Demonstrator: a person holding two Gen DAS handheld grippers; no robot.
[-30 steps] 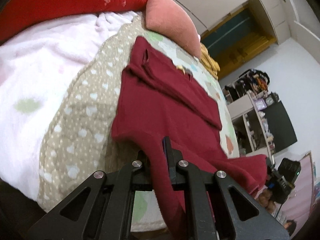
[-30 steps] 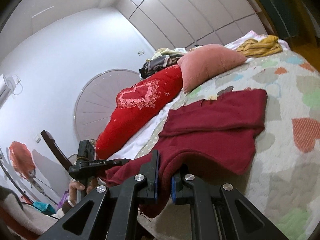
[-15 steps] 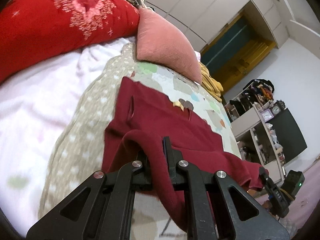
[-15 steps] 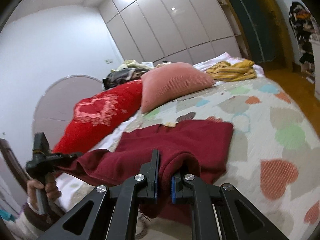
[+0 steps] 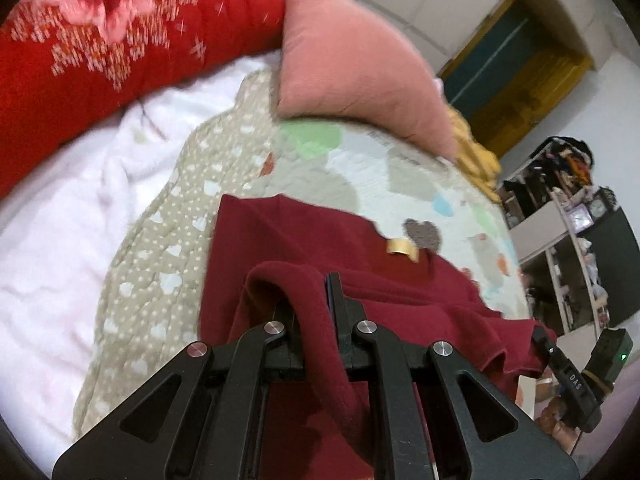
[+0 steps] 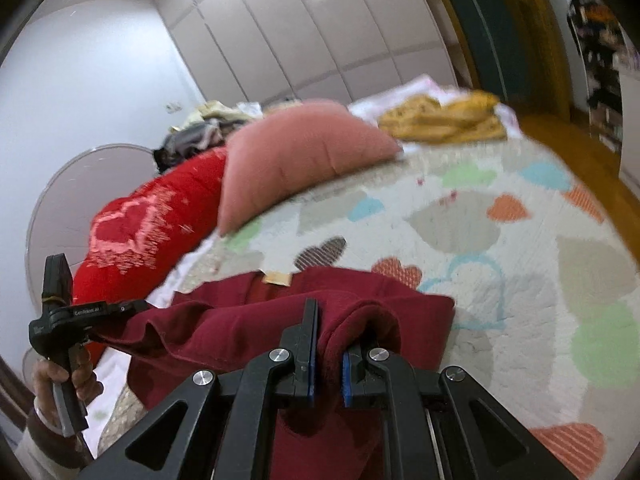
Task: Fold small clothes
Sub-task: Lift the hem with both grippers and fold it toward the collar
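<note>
The left gripper [image 5: 316,300] is clamped on a fold of the maroon garment [image 5: 304,248], the cloth looping over its fingers and hanging down between the arms. The right gripper [image 6: 326,344] likewise pinches a bunched edge of the same garment [image 6: 248,320] between its blue pads [image 6: 346,376]. The garment lies on the quilt [image 6: 500,248], a pale cover printed with coloured hearts, its near edge lifted and drawn between the two grippers while the far part rests flat. A small tan label [image 5: 402,249] sits at the neckline, toward 1 o'clock from the left gripper; nothing on it can be read. In the left view the right gripper appears at 4 o'clock with the letters "DAS" visible on its side. In the right view the left gripper [image 6: 138,305] shows at 9 o'clock, carrying small white print that reads roughly "GenRobot.AI", held by a hand [image 6: 66,376] in a dark sleeve. Beyond the garment, at 12 o'clock, lies a pink cushion [image 6: 304,152], with a red pillow [image 6: 160,220] bearing a pink heart at 10 o'clock and yellow clothes [image 6: 444,120] at 1 o'clock.
</note>
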